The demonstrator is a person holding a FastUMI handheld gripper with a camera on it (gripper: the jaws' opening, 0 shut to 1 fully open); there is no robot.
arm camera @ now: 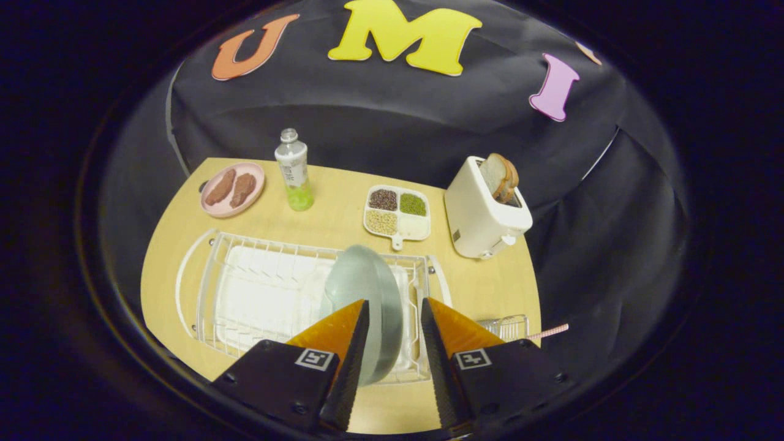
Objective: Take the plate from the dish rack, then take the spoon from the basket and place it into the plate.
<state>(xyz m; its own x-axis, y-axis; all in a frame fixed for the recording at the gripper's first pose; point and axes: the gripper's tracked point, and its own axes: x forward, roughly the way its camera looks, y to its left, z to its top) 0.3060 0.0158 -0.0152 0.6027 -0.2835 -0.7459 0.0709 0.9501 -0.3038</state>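
A pale grey-green plate (pixel 361 275) stands on edge in the right end of the white wire dish rack (pixel 269 246). My gripper (pixel 394 301) hovers just above it, open. The plate's rim runs up through the gap between the fingers, and I see no finger pressing on it. Just to the right of the right finger sits a small wire basket (pixel 509 324). The pink handle of the spoon (pixel 554 331) pokes out of it toward the table's right edge. The spoon's bowl is hidden.
On the round wooden table (pixel 484 288), beyond the rack, stand a pink plate with brown food (pixel 233 188), a clear bottle (pixel 294 171), a divided tray of grains (pixel 398 213) and a white toaster with bread (pixel 484 211).
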